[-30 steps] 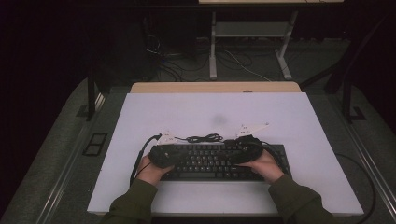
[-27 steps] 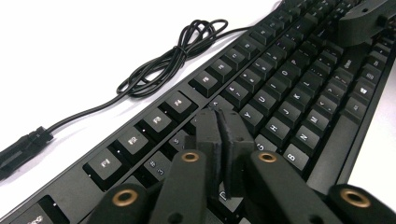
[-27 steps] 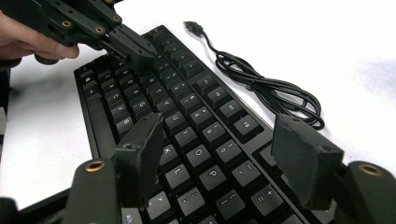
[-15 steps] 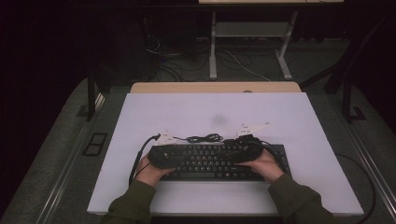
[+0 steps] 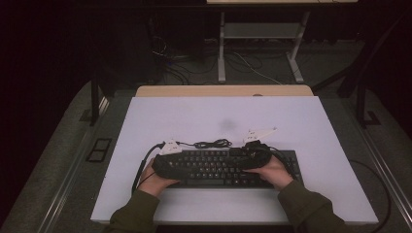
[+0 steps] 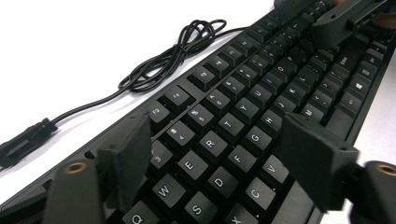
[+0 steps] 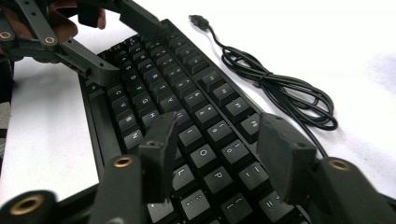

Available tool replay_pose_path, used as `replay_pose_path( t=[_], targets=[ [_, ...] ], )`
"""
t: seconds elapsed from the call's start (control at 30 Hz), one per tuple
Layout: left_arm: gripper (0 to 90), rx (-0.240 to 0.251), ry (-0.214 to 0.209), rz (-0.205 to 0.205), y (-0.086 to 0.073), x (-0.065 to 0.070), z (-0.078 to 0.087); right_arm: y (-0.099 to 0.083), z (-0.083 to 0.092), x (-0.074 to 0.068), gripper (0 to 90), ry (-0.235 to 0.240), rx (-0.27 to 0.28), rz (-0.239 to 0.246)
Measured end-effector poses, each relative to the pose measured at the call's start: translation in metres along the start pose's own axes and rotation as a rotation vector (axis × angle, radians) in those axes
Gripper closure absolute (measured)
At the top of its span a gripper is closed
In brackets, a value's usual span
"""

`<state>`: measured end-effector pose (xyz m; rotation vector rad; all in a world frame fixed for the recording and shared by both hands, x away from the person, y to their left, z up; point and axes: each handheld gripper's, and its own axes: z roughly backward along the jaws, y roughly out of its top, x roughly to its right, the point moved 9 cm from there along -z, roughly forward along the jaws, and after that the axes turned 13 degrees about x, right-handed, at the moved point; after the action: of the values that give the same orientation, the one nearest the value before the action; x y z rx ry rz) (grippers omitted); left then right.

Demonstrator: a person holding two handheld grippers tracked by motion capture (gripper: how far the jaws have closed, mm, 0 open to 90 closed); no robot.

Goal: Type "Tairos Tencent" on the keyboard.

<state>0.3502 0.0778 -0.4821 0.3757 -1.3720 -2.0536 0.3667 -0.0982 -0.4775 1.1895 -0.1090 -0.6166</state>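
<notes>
Keyboard (image 5: 221, 167) flat near the table's (image 5: 311, 121) front edge; placement looks done.
Left tongs (image 6: 215, 158) just opening, right tongs (image 7: 215, 149) just closing, both apart over keys, gripping nothing; withdrawal left.

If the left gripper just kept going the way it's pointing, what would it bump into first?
Probably the keyboard itself: the left gripper points low along the keys with open jaws. Further along waits the right gripper, though depth is hard to judge.
</notes>
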Motion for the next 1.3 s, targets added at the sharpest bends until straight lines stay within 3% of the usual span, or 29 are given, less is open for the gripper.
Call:
replay_pose_path(
  t=[0.2, 0.63, 1.3],
  targets=[
    [13.8, 0.014, 0.017, 0.004, -0.001, -0.001, 0.002, -0.001, -0.002, 0.001, 63.7, 0.000, -0.015, 0.010],
    [13.8, 0.021, 0.041, 0.000, -0.004, -0.006, 0.010, -0.005, -0.008, -0.003, 88.2, 0.036, -0.061, 0.031],
    [13.8, 0.035, 0.075, 0.014, -0.008, -0.010, 0.021, -0.009, -0.020, -0.005, 89.5, 0.042, -0.121, 0.057]
  ],
)
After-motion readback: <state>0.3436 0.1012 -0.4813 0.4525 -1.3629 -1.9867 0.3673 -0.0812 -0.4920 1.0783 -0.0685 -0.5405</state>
